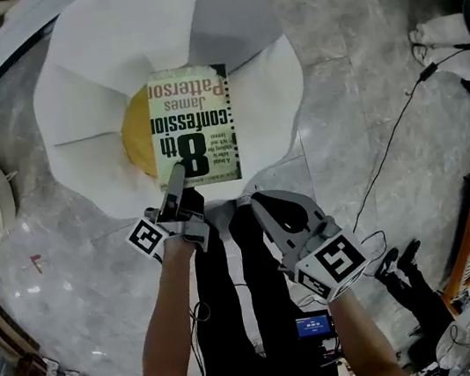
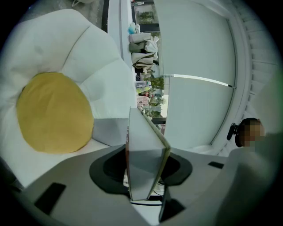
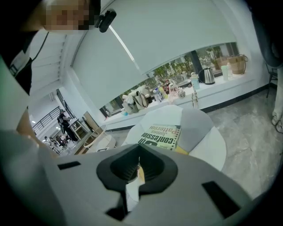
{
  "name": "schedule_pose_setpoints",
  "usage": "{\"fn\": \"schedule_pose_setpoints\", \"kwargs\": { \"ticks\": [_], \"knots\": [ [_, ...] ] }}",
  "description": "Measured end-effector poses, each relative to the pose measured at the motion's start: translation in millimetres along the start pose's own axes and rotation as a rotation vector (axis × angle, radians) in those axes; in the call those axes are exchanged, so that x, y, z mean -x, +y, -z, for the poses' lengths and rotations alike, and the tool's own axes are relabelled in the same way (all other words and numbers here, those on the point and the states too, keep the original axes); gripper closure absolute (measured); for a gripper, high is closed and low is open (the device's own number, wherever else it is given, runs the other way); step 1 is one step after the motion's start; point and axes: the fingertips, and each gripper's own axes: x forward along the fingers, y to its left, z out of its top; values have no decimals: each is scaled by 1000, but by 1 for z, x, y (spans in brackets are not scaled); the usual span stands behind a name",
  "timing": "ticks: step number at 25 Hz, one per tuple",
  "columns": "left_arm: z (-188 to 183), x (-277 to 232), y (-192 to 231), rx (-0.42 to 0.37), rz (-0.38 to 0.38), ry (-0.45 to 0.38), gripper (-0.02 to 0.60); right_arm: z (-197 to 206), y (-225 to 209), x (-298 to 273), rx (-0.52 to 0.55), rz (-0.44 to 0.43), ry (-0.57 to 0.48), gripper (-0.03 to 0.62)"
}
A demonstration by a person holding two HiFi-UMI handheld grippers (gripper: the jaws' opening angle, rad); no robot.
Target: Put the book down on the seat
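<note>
Head view: the book (image 1: 192, 127) lies flat, cover up, over the yellow cushion (image 1: 136, 141) at the middle of the white seat (image 1: 97, 54). Its title reads upside down to us. It covers most of the cushion, and yellow shows only along its left edge.

The left tongs (image 1: 177, 176) pinch the book at its near edge, towards the left corner. Left gripper view confirms this: the book stands edge-on between the two pads, which are pressed against its covers. The pages fan slightly open on the right side, and the cushion shows off to the left of the book.

We cannot tell from any view whether the book's underside touches the cushion or sits just above it.

The right tongs (image 1: 260, 205) hang just beside the left ones, short of the seat's near rim and clear of the book. Right gripper view shows their pads pressed together with nothing between them. The book and seat are visible beyond the tips.

The seat stands on a grey marbled floor (image 1: 345, 48).
</note>
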Motion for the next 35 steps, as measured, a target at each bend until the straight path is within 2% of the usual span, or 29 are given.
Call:
{"fn": "schedule_pose_setpoints", "kwargs": {
  "ticks": [5,8,11,15,20,26,30,35],
  "knots": [
    [0,1,14,9,-21,-4,405,-1,5,3,-4,5,-8,579],
    [-2,2,-1,14,-31,-4,405,-21,22,14,0,1,-5,579],
    [-2,2,-17,23,-11,1,405,-34,40,26,17,3,-4,579],
    [-1,-7,-15,-20,14,11,405,-25,47,31,51,-8,-35,579],
    [9,-31,69,-23,-35,58,405,34,2,-5,23,-11,-10,579],
    [7,-32,178,66,-72,15,405,103,-37,-51,2,6,33,579],
    [5,-37,192,81,-73,1,405,110,-45,-58,21,19,18,579],
    [8,-33,215,75,-85,7,404,119,-48,-65,-19,22,-4,579]
  ]
}}
